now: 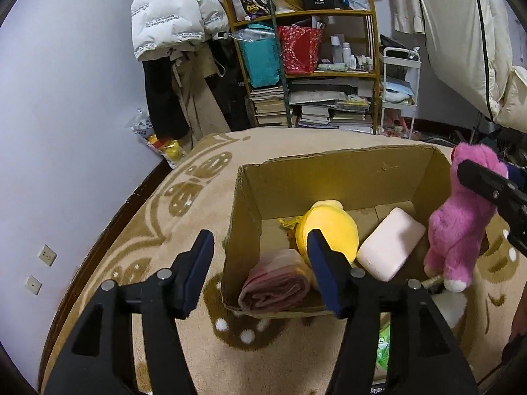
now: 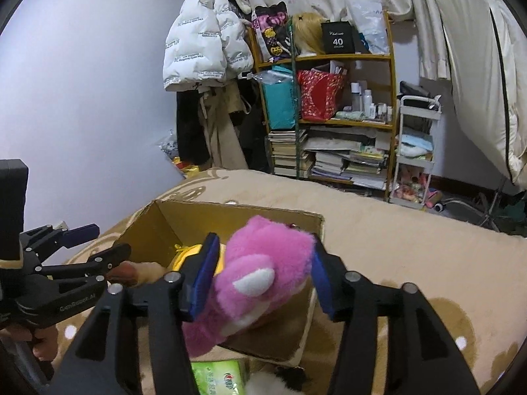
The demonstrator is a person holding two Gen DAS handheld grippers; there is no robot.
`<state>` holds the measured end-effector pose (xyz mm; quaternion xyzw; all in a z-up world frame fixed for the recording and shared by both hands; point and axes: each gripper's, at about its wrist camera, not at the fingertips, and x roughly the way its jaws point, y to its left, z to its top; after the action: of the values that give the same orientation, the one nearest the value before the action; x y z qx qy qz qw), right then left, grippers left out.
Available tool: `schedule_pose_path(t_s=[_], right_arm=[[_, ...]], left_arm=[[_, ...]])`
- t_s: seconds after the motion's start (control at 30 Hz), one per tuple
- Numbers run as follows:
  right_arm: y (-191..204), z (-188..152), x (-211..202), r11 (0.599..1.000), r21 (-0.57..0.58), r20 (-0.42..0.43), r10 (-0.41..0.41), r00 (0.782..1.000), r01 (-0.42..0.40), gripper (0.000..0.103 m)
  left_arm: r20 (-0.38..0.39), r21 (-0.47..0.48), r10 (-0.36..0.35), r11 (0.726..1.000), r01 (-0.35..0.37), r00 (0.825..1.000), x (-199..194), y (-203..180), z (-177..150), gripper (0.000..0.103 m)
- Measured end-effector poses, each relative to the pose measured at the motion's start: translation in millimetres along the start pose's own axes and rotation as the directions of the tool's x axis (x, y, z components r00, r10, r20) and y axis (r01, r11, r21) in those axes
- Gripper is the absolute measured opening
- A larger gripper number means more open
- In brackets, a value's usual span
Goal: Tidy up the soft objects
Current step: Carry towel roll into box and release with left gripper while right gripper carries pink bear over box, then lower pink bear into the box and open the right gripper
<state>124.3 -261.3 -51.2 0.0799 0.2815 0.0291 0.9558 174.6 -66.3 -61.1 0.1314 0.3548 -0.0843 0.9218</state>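
Observation:
An open cardboard box [image 1: 329, 171] stands on a beige patterned blanket. Inside lie a yellow plush [image 1: 329, 227], a pale pink sponge-like block [image 1: 390, 243] and a rolled pinkish cloth [image 1: 276, 286]. My left gripper [image 1: 260, 250] is open and empty above the box's near left corner. My right gripper [image 2: 263, 260] is shut on a pink plush bear [image 2: 260, 279] and holds it over the box's near right edge [image 2: 306, 322]. The bear also shows in the left wrist view [image 1: 461, 217], hanging upright from the right gripper.
A green packet [image 2: 219, 377] and a white furry toy [image 2: 266, 385] lie on the blanket [image 2: 411, 247] in front of the box. A shelf [image 1: 306, 65] with books and bags, hanging coats [image 1: 174, 16] and a white cart [image 1: 398, 92] stand behind.

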Motion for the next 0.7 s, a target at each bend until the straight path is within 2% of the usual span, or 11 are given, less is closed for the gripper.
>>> schedule_pose_path(t_s=[0.03, 0.1, 0.2, 0.27, 0.4, 0.47, 0.6, 0.7], right_arm=[[0, -1, 0, 1.0, -0.002, -0.001, 0.003, 1.0, -0.003, 0.066], [2, -1, 1, 1.0, -0.017, -0.004, 0.003, 1.0, -0.003, 0.068], [4, 0, 1, 0.999, -0.04, -0.011, 0.002, 1.0, -0.002, 0.072], [5, -1, -1, 0.999, -0.036, -0.011, 0.022, 1.0, -0.023, 0.08], [7, 0, -2, 0.999, -0.04, -0.011, 0.03, 0.999, -0.03, 0.082], [8, 0, -3, 0.998, -0.037, -0.011, 0.041, 0.999, -0.041, 0.09], [8, 2, -6, 0.998, -0.014, -0.004, 0.054, 0.999, -0.054, 0.092], [7, 4, -9, 0.998, -0.005, 0.01, 0.057, 0.998, -0.057, 0.103]], left_arm=[[-0.004, 0.0, 0.0, 1.0, 0.0, 1.0, 0, 0, 0, 0.058], [-0.014, 0.002, 0.005, 1.0, -0.005, 1.0, 0, 1, -1, 0.059], [-0.016, -0.002, 0.006, 1.0, -0.006, 1.0, -1, 2, 0, 0.066], [-0.009, -0.006, 0.005, 1.0, -0.005, 1.0, -5, 3, 1, 0.068], [-0.011, -0.013, 0.003, 1.0, -0.003, 1.0, -8, 6, 1, 0.071], [-0.014, -0.018, 0.004, 1.0, -0.005, 1.0, -10, 8, 1, 0.075], [-0.017, -0.027, 0.006, 1.0, -0.006, 1.0, -14, 9, 0, 0.078], [-0.015, -0.033, 0.006, 0.999, -0.007, 1.0, -18, 11, -1, 0.083]])
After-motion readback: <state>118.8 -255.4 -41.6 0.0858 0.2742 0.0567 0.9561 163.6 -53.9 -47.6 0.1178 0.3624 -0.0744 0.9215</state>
